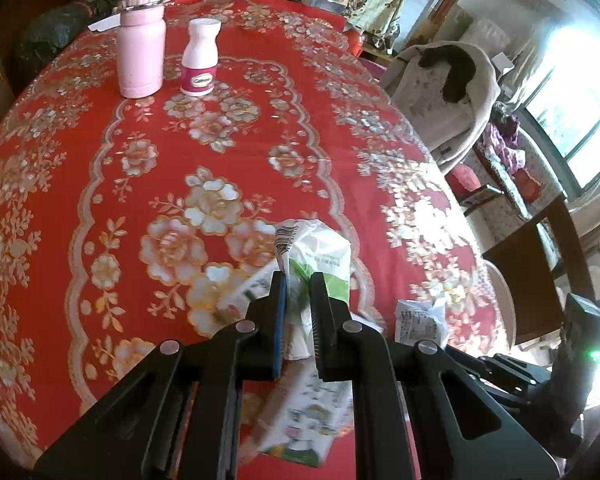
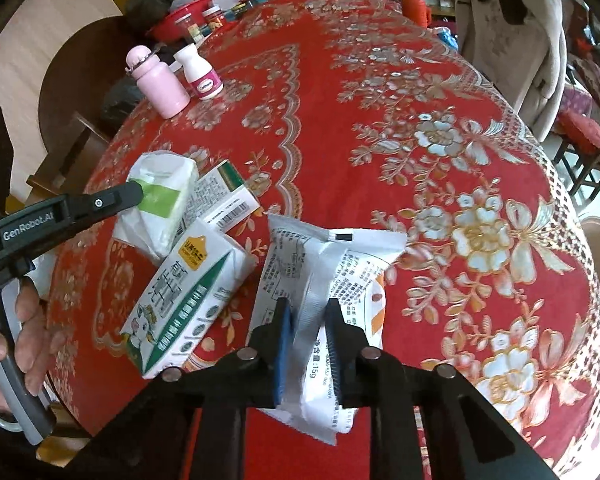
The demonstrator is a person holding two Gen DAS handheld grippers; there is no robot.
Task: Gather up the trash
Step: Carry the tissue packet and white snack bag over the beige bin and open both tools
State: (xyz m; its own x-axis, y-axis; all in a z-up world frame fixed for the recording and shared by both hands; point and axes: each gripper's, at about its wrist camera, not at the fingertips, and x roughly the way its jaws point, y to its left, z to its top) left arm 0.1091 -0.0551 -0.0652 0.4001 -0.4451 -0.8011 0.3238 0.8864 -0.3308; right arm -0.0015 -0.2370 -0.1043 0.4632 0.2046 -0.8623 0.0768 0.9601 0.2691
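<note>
My left gripper (image 1: 299,280) is shut on a crumpled white and green tissue pack (image 1: 320,252), which also shows in the right wrist view (image 2: 162,200) with the left gripper (image 2: 136,192) on it. My right gripper (image 2: 307,308) is shut on a white snack wrapper (image 2: 332,264), which shows in the left wrist view (image 1: 418,320). A white and green milk carton (image 2: 188,300) and a small white box (image 2: 224,200) lie on the red tablecloth (image 2: 380,120) between the two.
A pink flask (image 1: 140,44) and a white pill bottle (image 1: 200,58) stand at the table's far left. A chair with a beige coat (image 1: 448,92) stands at the far right edge. Jars and a red bowl (image 2: 176,22) sit at the far end.
</note>
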